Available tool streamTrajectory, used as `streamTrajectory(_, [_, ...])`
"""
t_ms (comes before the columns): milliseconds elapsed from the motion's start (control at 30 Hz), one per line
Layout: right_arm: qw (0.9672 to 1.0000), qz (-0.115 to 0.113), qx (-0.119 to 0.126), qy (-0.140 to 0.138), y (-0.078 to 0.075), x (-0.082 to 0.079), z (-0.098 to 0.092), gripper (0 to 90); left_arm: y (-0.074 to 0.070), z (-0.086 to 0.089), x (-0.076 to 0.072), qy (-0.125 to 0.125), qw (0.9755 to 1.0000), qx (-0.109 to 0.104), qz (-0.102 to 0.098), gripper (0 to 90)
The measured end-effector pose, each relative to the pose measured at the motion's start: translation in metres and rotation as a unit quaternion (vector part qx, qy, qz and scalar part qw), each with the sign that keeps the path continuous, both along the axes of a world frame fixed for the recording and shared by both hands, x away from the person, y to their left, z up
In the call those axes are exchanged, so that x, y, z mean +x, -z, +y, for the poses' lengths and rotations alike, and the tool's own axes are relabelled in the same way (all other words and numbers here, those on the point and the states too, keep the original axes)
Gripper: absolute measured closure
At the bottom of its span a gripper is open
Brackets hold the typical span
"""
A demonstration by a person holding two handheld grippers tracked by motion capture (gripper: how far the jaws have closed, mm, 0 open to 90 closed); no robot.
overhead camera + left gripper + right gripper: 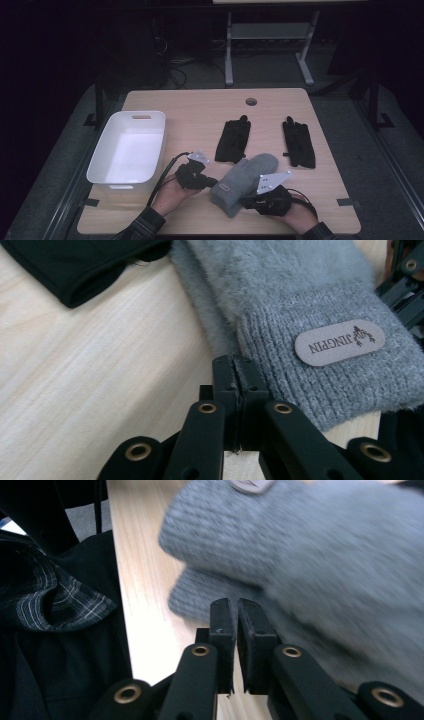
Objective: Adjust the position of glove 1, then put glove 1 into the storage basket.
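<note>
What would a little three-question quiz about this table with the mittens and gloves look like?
1. True or false: the white bin holds a glove.
2. How many black gloves lie on the table? A) one B) two C) three
3. What word is on the tag of the grey mitten?

Key:
1. False; nothing lies in it.
2. B: a left one and a right one.
3. JINGPIN, on the label.

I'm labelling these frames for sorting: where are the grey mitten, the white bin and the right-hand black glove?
grey mitten (250, 175): high view, middle of its body.
white bin (102, 155): high view, left wall.
right-hand black glove (299, 145): high view, palm.
</note>
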State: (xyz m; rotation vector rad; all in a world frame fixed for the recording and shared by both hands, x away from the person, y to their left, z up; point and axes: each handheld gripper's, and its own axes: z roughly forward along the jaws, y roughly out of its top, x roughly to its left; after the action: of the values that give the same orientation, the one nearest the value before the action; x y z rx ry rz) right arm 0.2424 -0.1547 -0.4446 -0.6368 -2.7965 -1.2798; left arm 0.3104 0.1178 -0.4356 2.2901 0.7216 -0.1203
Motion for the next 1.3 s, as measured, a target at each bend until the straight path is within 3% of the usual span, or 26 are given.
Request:
streamTrajectory(133, [0.9996,-0.002,-0.003,0.027,-0.001,0.003,-0.017,74.2,-0.002,0.004,0.003,-0.007,0.9999,0.000,-0.009,79.4])
streamTrajectory(300, [0.9972,-0.012,-0.011,0.073,0.003,0.007,-0.043,53.7,-0.009,0.004,0.008,-0.016,0.9997,-0.011,-0.015,62.8])
streamTrajectory(400, [0.9941,-0.018,-0.020,0.105,0.008,0.011,-0.058,42.8,-0.015,0.001,0.011,-0.017,0.9994,-0.011,-0.029,51.2])
streamTrajectory(567, [0.9863,-0.031,-0.027,0.160,0.012,0.018,-0.083,27.8,-0.027,-0.009,0.019,-0.021,0.9984,-0.043,-0.029,38.2])
streamTrajectory(700, [0.9794,-0.033,-0.030,0.197,0.018,0.024,-0.100,21.5,-0.031,-0.023,0.024,-0.018,0.9974,-0.064,-0.029,30.1])
streamTrajectory(900, [0.9712,-0.036,-0.025,0.234,0.021,0.030,-0.117,17.7,-0.030,-0.045,0.032,-0.017,0.9974,-0.061,-0.034,20.5])
streamTrajectory(1067, [0.9681,-0.032,-0.032,0.246,0.026,0.033,-0.122,17.7,-0.019,-0.061,0.034,-0.011,0.9983,-0.050,-0.028,18.7])
streamTrajectory(1200, [0.9669,-0.033,-0.043,0.249,0.029,0.035,-0.121,17.7,-0.009,-0.069,0.035,-0.008,0.9993,-0.030,-0.023,17.9])
streamTrajectory(1300, [0.9667,-0.031,-0.048,0.250,0.030,0.036,-0.120,17.7,-0.002,-0.071,0.035,-0.009,0.9995,-0.026,-0.014,17.7])
